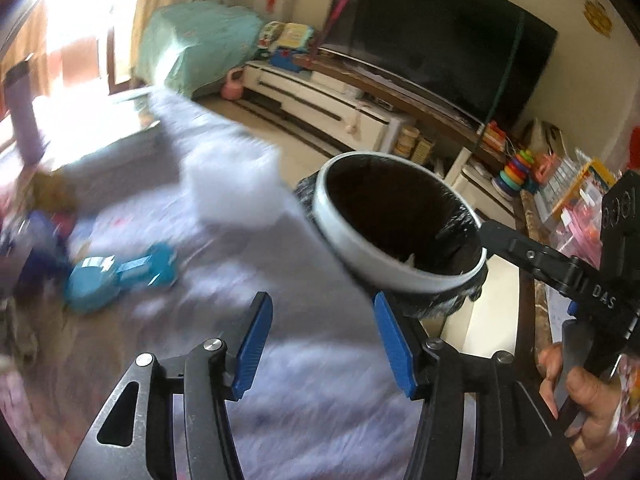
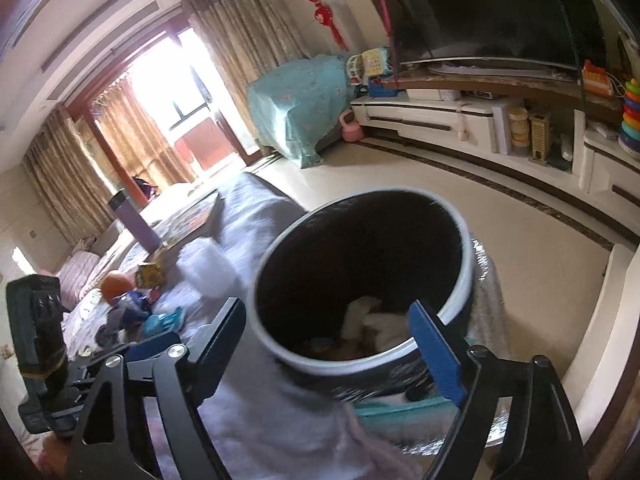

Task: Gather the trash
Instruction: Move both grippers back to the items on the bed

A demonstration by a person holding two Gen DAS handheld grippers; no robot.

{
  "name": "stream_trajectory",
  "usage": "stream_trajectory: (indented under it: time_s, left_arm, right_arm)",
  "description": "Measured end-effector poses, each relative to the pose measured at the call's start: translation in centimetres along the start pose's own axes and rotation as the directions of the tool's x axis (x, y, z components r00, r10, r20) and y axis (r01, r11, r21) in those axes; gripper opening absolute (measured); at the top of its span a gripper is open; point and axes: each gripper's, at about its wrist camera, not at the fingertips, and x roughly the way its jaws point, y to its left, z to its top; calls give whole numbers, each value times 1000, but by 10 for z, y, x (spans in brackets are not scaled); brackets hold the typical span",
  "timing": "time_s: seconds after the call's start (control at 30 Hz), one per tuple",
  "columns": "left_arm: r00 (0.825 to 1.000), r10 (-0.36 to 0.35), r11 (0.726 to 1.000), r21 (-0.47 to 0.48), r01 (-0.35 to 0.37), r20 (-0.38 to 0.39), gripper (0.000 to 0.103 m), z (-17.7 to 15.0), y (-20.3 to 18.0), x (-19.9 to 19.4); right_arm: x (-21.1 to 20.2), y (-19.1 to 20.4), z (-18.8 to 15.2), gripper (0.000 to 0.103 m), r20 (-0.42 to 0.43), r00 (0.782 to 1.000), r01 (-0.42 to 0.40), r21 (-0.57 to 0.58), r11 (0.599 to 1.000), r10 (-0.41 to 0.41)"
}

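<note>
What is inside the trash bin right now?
Trash bin holds a black liner, white crumpled paper and small colourful scraps near the bottom; anything beneath them is hidden.

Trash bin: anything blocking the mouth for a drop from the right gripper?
Nothing visible does. The trash bin is open-topped with no lid, and white trash already lies at its bottom. The right gripper stands open and empty at the near rim, one blue pad over the opening.
</note>
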Motion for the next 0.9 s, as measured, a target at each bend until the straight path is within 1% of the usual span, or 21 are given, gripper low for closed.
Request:
stream_trajectory:
  time_s: [0.2, 0.3, 0.37, 0.6, 0.9]
  left_arm:
    - [999, 38, 998, -58, -38, 11, 54, -31, 27, -37]
    - [998, 59, 995, -80, -58, 19, 54, -44, 37, -52]
    - [997, 79, 992, -100, -76, 26, 56, -53, 44, -62]
    - [992, 122, 979, -171, -115, 30, 57, -79, 69, -95]
    - [986, 163, 961, -232, -152, 30, 62, -88, 87, -114]
  right_arm:
    - [4, 40, -16, 86, -22, 999, -51, -60, 997, 49]
    - [9, 58, -24, 89, -41, 996, -77, -81, 994, 74]
    - [14, 69, -28, 90, -56, 995, -93, -94, 991, 88]
    - [25, 96, -40, 90, -87, 990, -123, -139, 983, 112]
    - [37, 112, -47, 91, -112, 985, -150, -153, 977, 133]
